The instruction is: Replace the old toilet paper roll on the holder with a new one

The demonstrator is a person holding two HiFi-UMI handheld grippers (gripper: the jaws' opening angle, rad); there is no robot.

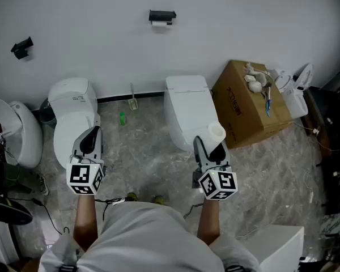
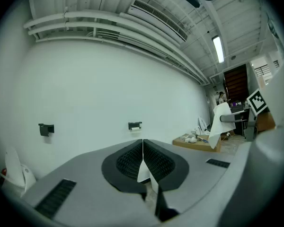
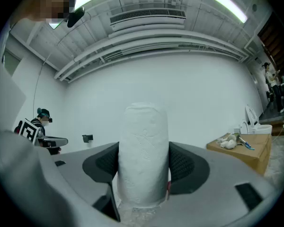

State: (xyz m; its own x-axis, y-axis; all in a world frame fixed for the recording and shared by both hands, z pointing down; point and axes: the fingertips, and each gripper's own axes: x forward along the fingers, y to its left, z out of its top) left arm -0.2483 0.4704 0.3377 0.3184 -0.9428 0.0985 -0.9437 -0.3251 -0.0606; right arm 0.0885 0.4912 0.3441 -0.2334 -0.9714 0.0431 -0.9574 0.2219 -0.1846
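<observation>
High on the white wall hangs a black holder (image 1: 162, 17) with a thin white old roll on it; the left gripper view shows this holder (image 2: 135, 125) straight ahead and far off. My right gripper (image 1: 211, 142) is shut on a full white toilet paper roll (image 1: 216, 132), which stands upright between the pads (image 3: 187, 162) in the right gripper view, its roll (image 3: 144, 155) filling the gap. My left gripper (image 1: 91, 134) is shut and holds nothing, its pads (image 2: 130, 162) meeting edge to edge. Both grippers point level at the wall, well short of it.
A second black holder (image 1: 21, 47) is on the wall at left. White toilets stand below the left gripper (image 1: 73, 109), ahead of the right one (image 1: 187, 103) and at far left (image 1: 17, 129). A cardboard box (image 1: 238, 112) with clutter is at right, a green bottle (image 1: 122, 118) on the floor.
</observation>
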